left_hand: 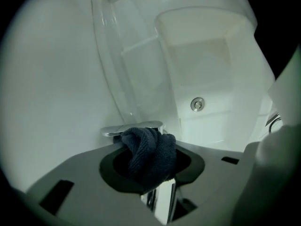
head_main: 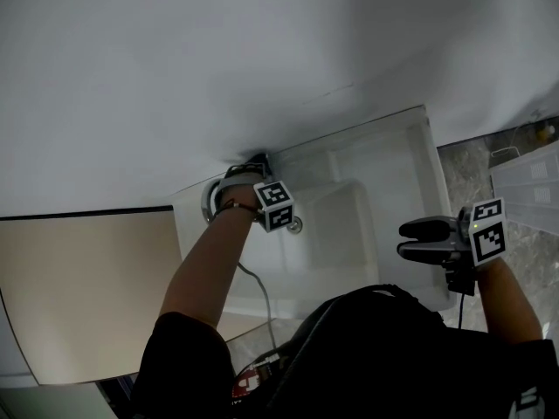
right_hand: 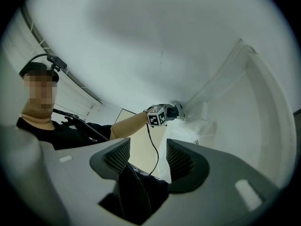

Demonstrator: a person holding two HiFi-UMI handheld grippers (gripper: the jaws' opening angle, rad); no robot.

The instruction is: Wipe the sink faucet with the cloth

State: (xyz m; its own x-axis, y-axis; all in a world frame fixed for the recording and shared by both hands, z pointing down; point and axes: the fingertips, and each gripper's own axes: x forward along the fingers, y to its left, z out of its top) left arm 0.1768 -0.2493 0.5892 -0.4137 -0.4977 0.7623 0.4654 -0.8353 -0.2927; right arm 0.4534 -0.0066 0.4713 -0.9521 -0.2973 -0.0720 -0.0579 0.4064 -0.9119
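- Left gripper [head_main: 248, 171]: jaws clamped on a bunched dark blue cloth [left_hand: 148, 150]; pointing down at the sink's left end.
- Cloth sits against the chrome faucet [left_hand: 134, 128]; the faucet's top shows just behind the cloth, and more chrome shows below it.
- Faucet stands at the left end of the white sink [head_main: 410, 151], by the wall.
- Drain [left_hand: 197, 104] is in the basin, right of the faucet.
- Right gripper [head_main: 404, 239]: jaws apart, nothing between them; held level over the sink's near right edge, well apart from the faucet.
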